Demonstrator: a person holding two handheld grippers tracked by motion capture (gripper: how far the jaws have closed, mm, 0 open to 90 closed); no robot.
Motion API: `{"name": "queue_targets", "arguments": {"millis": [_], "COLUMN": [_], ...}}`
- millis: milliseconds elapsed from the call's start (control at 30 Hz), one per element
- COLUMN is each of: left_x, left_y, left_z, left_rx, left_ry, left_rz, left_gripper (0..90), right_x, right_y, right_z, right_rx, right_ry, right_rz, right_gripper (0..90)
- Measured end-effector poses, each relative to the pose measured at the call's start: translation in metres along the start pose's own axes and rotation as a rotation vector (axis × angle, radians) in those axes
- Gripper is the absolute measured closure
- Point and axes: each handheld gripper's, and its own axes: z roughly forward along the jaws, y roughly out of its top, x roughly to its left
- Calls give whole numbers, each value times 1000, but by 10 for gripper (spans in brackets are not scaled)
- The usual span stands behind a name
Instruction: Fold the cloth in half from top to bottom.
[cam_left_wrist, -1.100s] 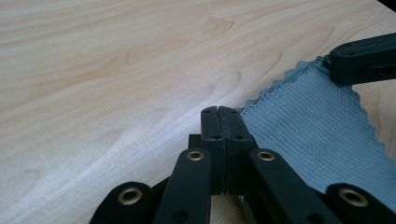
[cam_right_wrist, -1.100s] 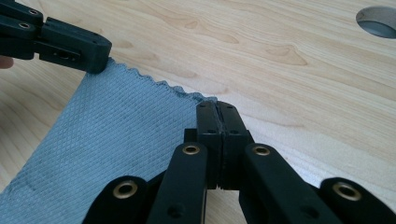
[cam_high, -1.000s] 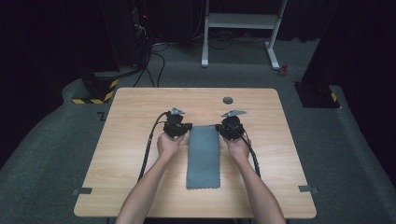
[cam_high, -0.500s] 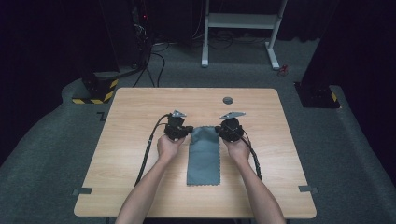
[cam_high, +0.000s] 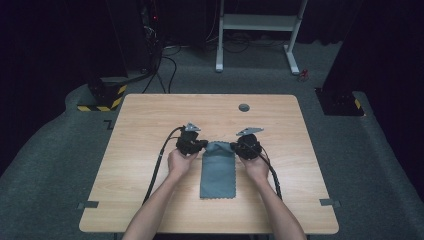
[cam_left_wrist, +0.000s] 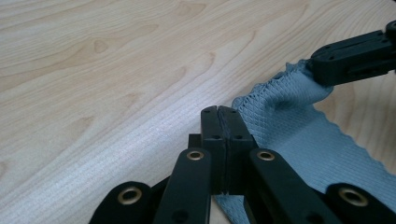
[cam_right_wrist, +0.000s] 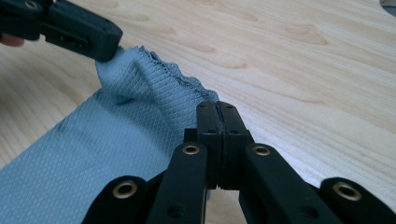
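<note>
— Where is the cloth (cam_high: 218, 170)?

— Just below the centre of the high view, on the wooden table (cam_high: 150, 120). It is a grey-blue rectangle, and its long axis runs from the top of the frame to the bottom. The bottom end lies flat, between the person's forearms.

— And the top end?

— Lifted and bunched, with a short edge pinched at both corners. The left gripper (cam_high: 199, 145) has its jaws pressed together on the left corner; in the left gripper view (cam_left_wrist: 218, 112) the waffle-weave cloth (cam_left_wrist: 289, 126) spreads to the lower right. The right gripper (cam_high: 239, 148) is clamped the same way on the right corner; in its own view (cam_right_wrist: 217, 108) the scalloped hem rises toward the upper left.

— Do the two tools touch?

— No, the bunched edge spans the gap. Each hand sits just below its tool: left hand (cam_high: 179, 161), right hand (cam_high: 256, 169).

— Anything farther out?

— A small dark round thing (cam_high: 244, 107) near the table's top edge, well apart from the cloth.
</note>
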Motion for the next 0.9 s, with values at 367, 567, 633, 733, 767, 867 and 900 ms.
{"name": "queue_targets", "arguments": {"millis": [367,567,633,733,767,867,900], "left_x": [-8,-10,-10,-10,-11,-12,-13], "left_y": [-10,-14,-16,-19,-20,-22,-23], "left_z": [-5,-8,-9,-10,-10,-10,-10], "left_rx": [21,7,1,1,1,-4,-3], "left_ry": [14,0,-3,-10,-12,-14,-15], "left_rz": [59,52,52,50,48,45,42], "left_gripper": [894,894,894,893,893,894,894], "right_x": [4,3,6,7,8,10,11], "right_y": [-12,-16,-17,-20,-22,-24,-25], "right_z": [-7,-10,-11,-12,-12,-13,-13], "right_rx": [-8,-17,-12,-13,-12,-17,-16], "right_ry": [39,50,50,56,57,54,53], "right_rz": [0,6,3,-2,-7,-16,-16], "right_gripper": [895,895,895,895,895,895,895]}}
